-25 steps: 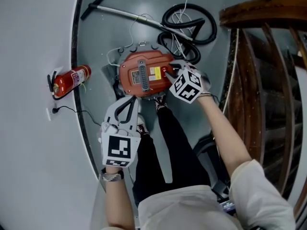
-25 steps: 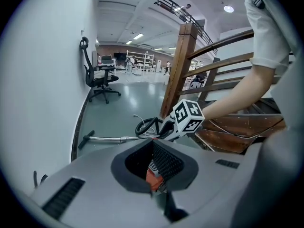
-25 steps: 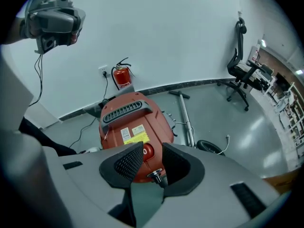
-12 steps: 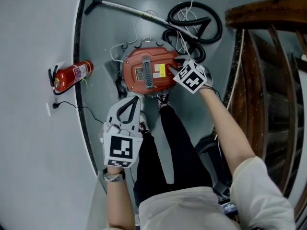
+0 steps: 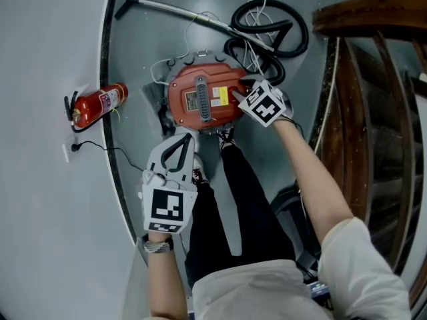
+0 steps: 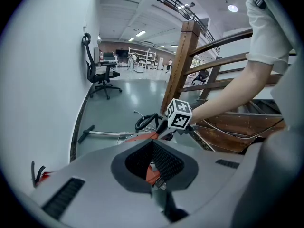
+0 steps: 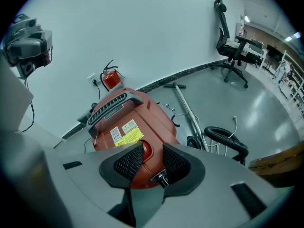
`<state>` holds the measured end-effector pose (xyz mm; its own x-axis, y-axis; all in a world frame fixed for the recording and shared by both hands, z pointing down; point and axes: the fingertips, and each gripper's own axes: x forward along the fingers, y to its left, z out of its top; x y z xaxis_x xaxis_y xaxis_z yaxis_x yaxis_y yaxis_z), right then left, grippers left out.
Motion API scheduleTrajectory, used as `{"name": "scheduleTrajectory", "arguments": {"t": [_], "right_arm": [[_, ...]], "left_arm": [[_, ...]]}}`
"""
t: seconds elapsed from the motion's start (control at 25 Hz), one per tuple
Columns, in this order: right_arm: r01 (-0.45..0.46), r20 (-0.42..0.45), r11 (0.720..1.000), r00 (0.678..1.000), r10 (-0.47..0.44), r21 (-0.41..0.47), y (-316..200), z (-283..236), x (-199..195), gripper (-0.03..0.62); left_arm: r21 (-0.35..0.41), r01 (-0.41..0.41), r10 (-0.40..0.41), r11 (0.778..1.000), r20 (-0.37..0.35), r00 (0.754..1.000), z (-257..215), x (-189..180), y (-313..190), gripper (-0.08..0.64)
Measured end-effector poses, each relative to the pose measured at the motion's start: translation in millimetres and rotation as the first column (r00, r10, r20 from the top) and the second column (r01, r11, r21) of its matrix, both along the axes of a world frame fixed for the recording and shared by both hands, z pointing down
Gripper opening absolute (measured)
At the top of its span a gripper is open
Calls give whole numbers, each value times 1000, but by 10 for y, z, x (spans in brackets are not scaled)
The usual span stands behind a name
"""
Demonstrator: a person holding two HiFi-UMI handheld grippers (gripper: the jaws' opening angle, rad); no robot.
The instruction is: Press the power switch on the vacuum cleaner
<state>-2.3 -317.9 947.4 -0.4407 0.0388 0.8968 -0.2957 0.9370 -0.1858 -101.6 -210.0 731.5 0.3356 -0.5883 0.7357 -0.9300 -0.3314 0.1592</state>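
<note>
The right tongs (image 5: 237,97), empty with jaws just eased a little further apart, pointed down at the vacuum cleaner (image 5: 200,99), whose round red power switch (image 7: 146,150) sat right between their tips, though whether it had been pressed the views could not settle.

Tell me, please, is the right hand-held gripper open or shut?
Open, just opening wider: the right hand-held gripper has its pads apart above the vacuum cleaner, clamping nothing.
</note>
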Motion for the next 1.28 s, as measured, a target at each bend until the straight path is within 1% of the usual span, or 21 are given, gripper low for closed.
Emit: {"name": "scheduleTrajectory", "arguments": {"t": [0.16, 0.36, 0.52, 0.64, 0.8, 1.08, 1.2, 1.28], "right_arm": [[-26, -1, 1000, 1000, 26, -12, -17, 23, 0, 143], [-26, 0, 1000, 1000, 26, -11, -17, 25, 4, 143], [-29, -21, 1000, 999, 29, 6, -30, 78, 10, 144], [-29, -11, 1000, 1000, 29, 2, -31, 87, 9, 144], [-51, -14, 999, 999, 51, -7, -29, 81, 8, 144], [-96, -18, 995, 995, 97, 13, -47, 46, 61, 144], [-149, 2, 989, 989, 149, 17, -54, -48, 93, 131], [-157, 13, 987, 988, 156, 30, -42, -121, 118, 98]], "left_arm": [[-3, 0, 0, 1000, -9, 1000, 12, 53, -7, 0], [-6, -2, 2, 1000, -12, 1000, 33, 78, 10, 0], [-23, -15, 14, 1000, -10, 1000, 67, 74, 40, 0], [-28, -19, 19, 999, -8, 1000, 93, 63, 56, 0], [-36, -24, 24, 999, -4, 1000, 106, 41, 63, 0], [-35, -35, 35, 999, -3, 999, 73, 57, 83, 0], [-31, -34, 34, 999, 5, 999, 22, 31, 90, 0], [-23, -34, 35, 999, 11, 999, -39, 22, 78, 0]]}}
